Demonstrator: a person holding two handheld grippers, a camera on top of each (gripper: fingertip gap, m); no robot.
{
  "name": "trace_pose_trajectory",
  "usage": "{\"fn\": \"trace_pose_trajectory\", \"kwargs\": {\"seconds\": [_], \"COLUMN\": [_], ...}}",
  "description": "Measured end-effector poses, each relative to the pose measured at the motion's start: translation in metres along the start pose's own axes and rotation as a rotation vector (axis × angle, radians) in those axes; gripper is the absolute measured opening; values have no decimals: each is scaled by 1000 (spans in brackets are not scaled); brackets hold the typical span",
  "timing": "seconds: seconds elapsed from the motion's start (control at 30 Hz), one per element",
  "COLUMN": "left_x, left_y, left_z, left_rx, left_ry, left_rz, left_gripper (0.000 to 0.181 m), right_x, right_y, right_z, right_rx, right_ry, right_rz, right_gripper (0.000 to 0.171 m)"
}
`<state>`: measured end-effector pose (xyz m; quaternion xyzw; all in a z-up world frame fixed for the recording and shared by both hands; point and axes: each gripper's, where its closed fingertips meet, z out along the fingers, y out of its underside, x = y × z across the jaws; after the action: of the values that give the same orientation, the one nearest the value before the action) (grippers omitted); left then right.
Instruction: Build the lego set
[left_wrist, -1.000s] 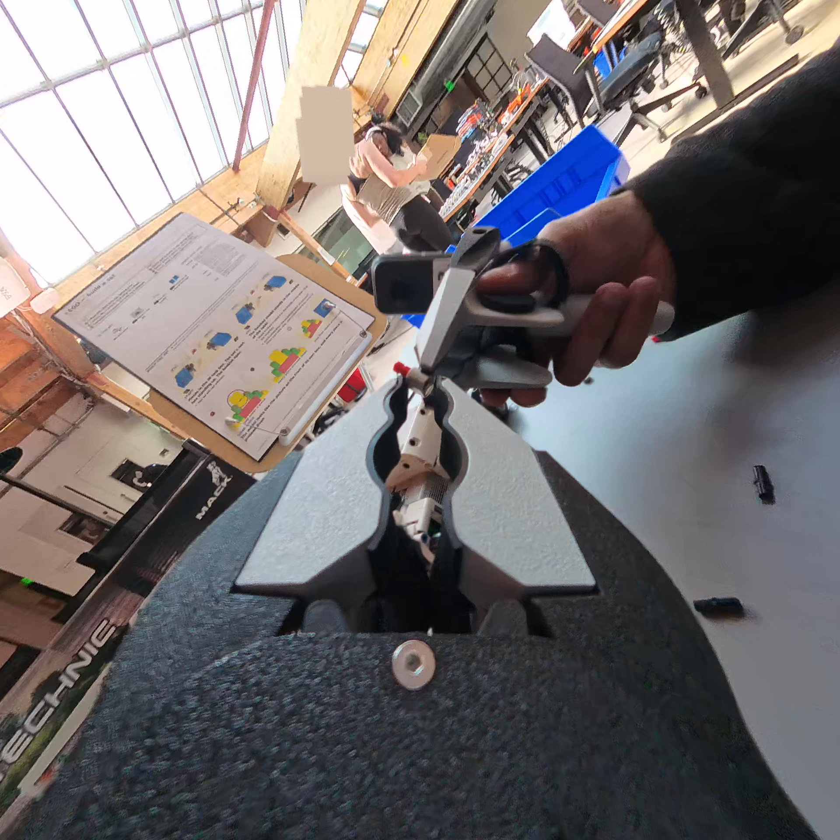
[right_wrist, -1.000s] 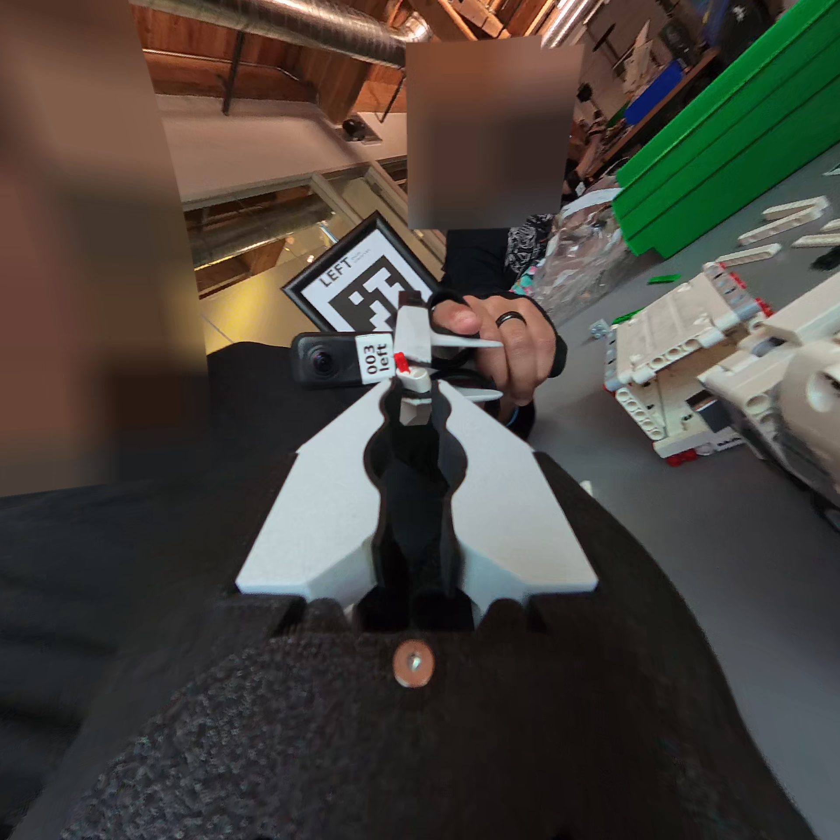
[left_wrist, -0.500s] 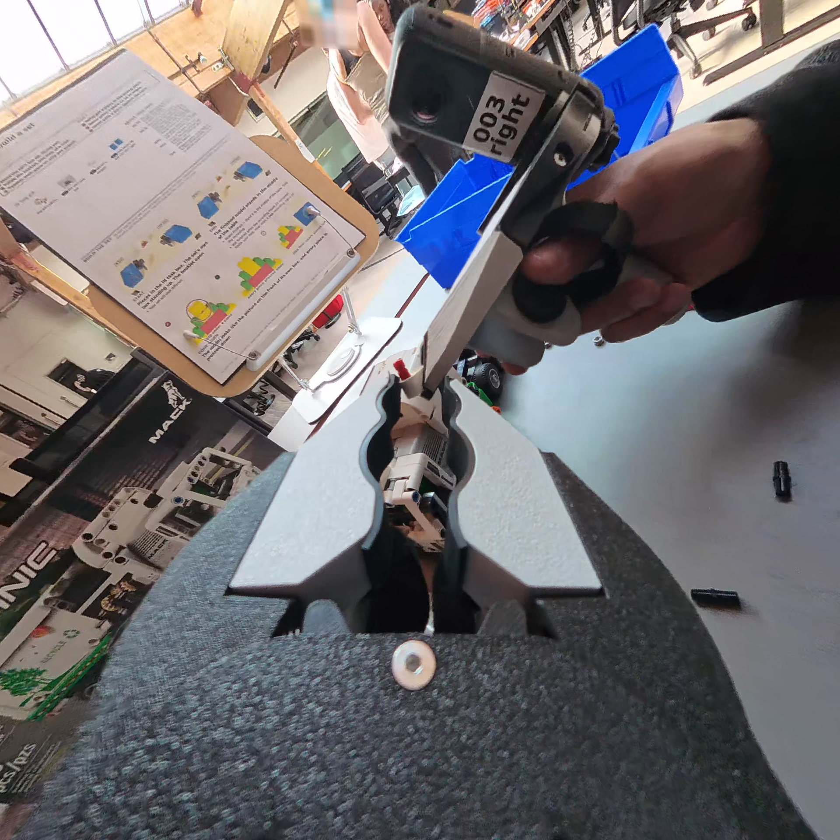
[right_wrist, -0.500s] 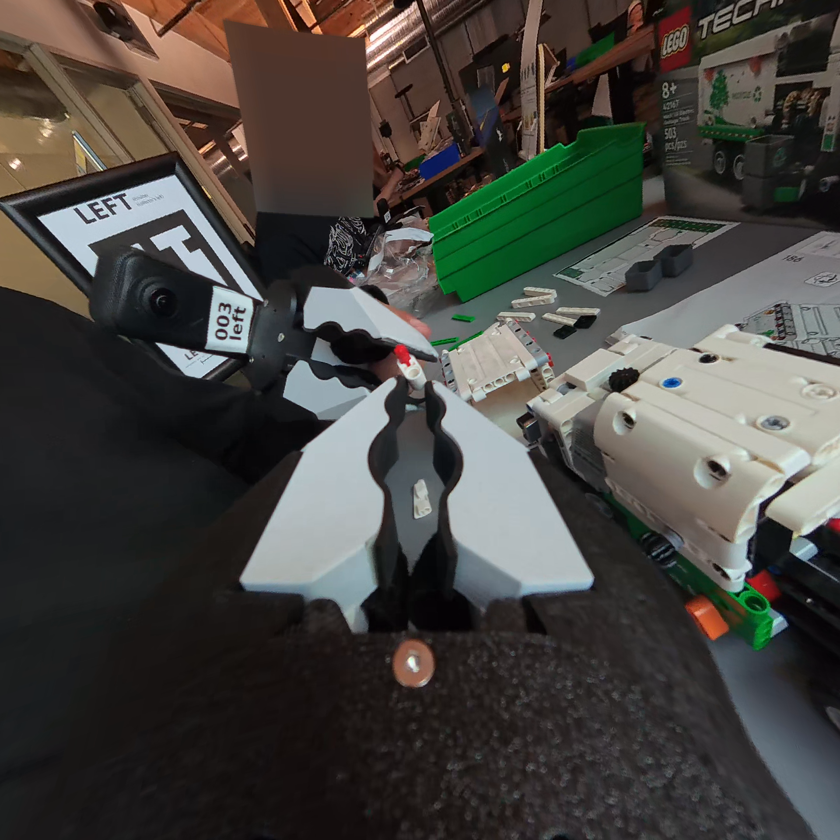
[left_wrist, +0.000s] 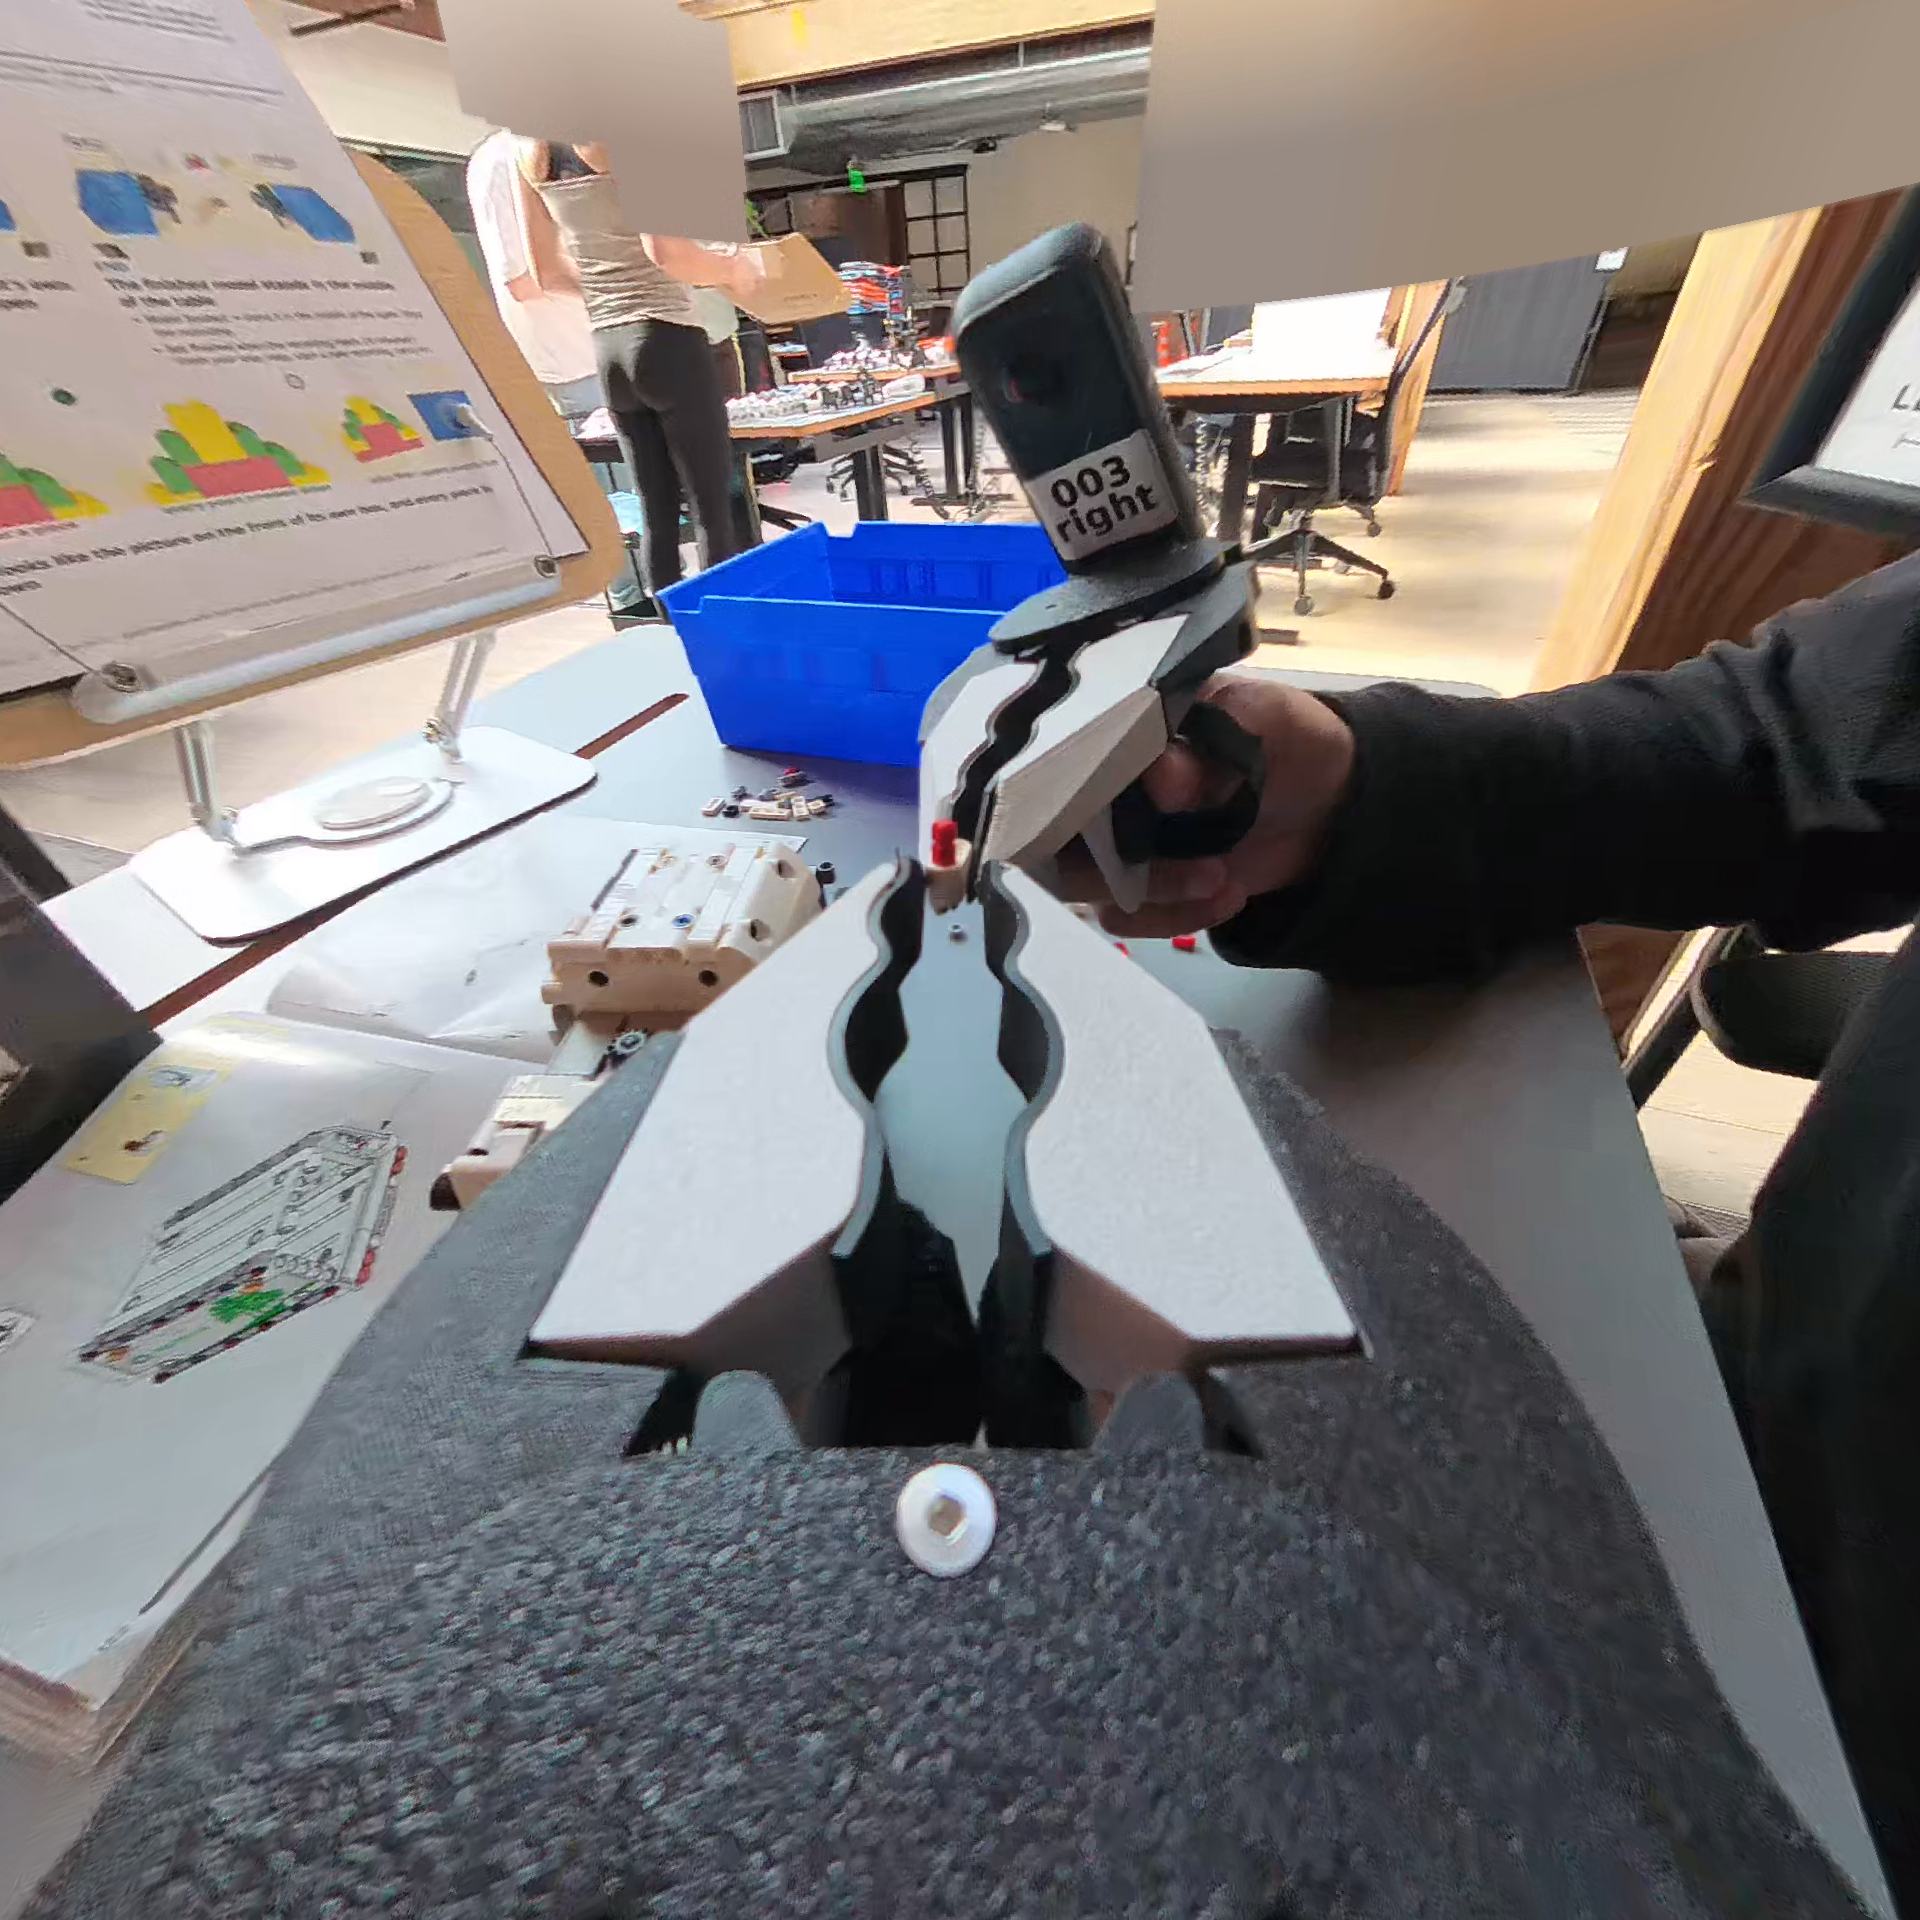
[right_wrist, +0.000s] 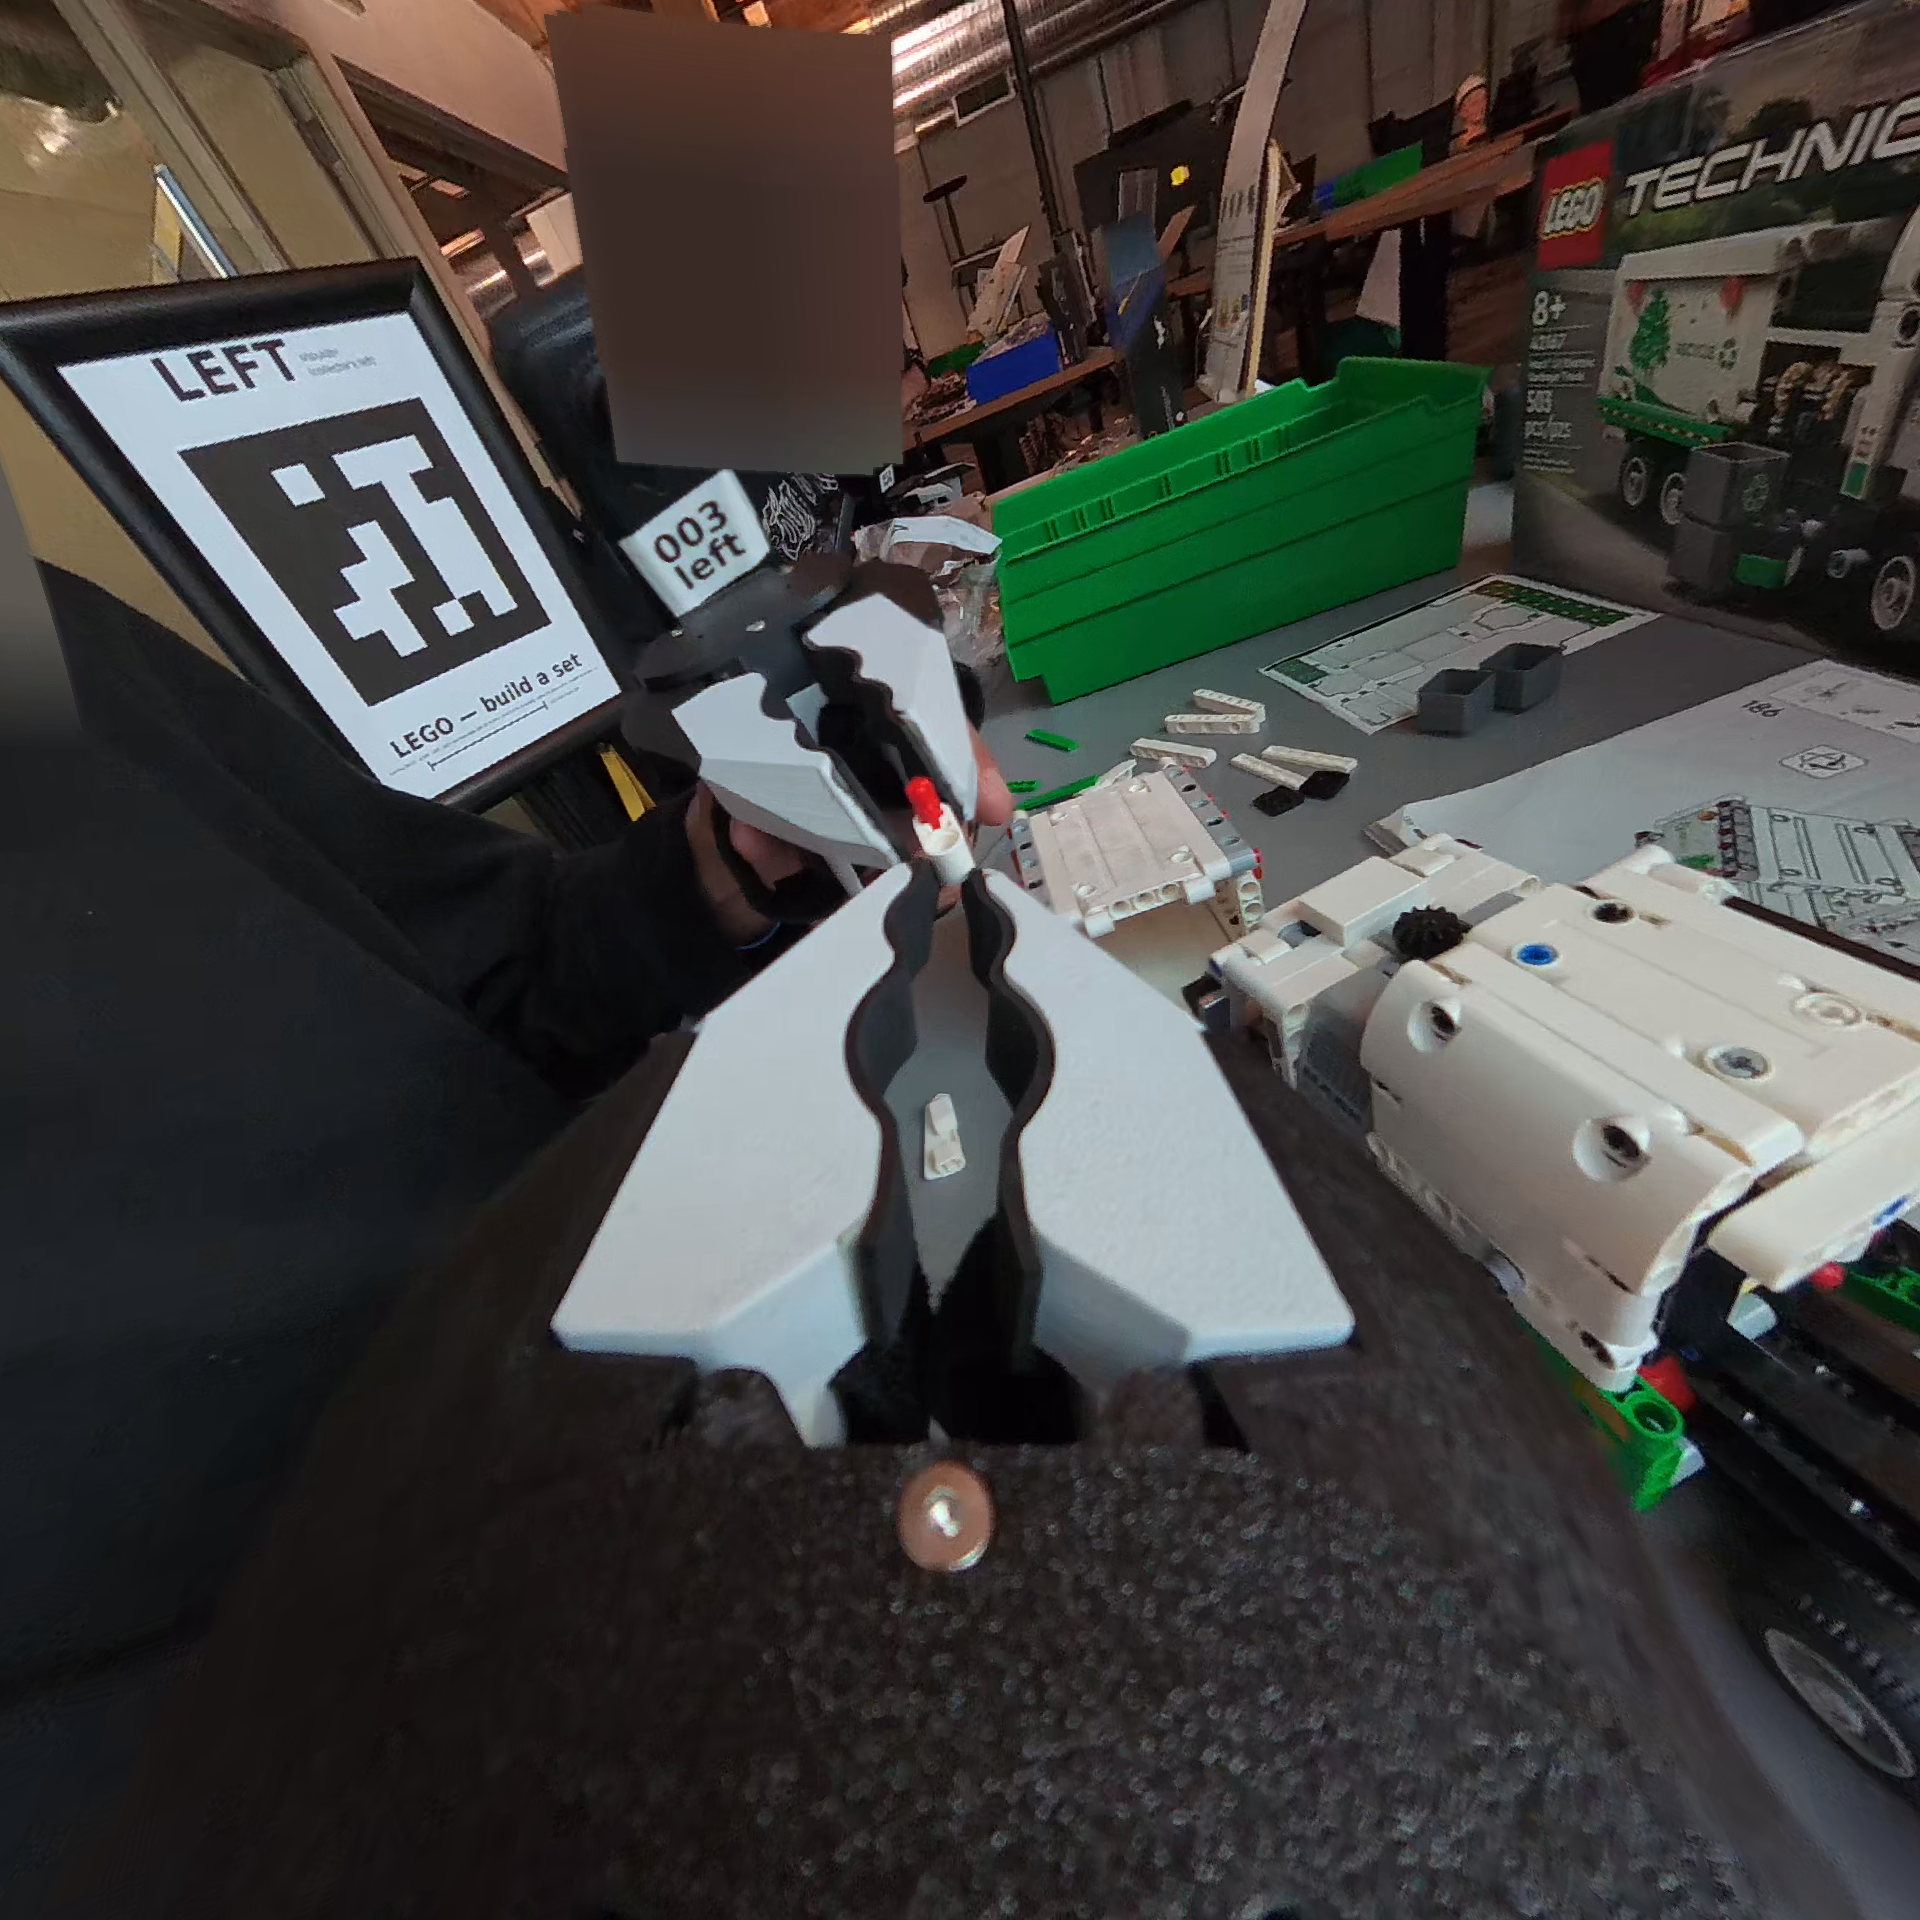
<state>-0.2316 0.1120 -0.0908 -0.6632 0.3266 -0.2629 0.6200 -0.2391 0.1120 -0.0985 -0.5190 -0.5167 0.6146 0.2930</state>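
Piece: small white connector (right_wrist: 948, 854) with red pin (right_wrist: 921, 798) on top, frame centre, long axis near upright, pin upward.
Right gripper (right_wrist: 943, 883): pinches the connector at its tips.
Left gripper (left_wrist: 948, 883): tips at the connector; grip unclear.
Surface: grey table (right_wrist: 1351, 727); white truck model (right_wrist: 1558, 1039) at right.

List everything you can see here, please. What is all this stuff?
small lego piece: one, white with red pin, between both grippers' tips
lego truck: one, white, part-built, right
panel assembly: one, white, beside the truck
loose beams: several, white, near green bin
green bin: one, far side
blue bin: one, opposite end
tubs: two, grey, on a printed sheet
lego box: one, upright, far right
booklet: one, white, open
instruction board: one, on a stand
marker sign: one, black-and-white, framed
left gripper: white fingers, hand-held
right gripper: same; which one grips the piece is unclear
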Motion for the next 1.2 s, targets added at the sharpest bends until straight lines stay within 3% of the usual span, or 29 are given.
{"fn": "trace_pose_trajectory", "kwargs": {"seconds": [0.27, 0.5, 1.2], "left_x": [13, 22, 25], "left_y": [-3, -15, -15], "left_z": [-2, -8, -8], "left_rx": [22, 87, 82], "left_ry": [115, 247, 273], "left_rz": [-86, -239, -262], "left_gripper": [5, 4, 4], "right_x": [-15, -26, -33], "right_y": [2, -7, -9], "right_z": [-2, -4, -3], "right_rx": [-36, 17, 70], "right_ry": [-113, -130, -181], "right_rz": [25, -89, -69], "right_gripper": [5, 11, 5]}}
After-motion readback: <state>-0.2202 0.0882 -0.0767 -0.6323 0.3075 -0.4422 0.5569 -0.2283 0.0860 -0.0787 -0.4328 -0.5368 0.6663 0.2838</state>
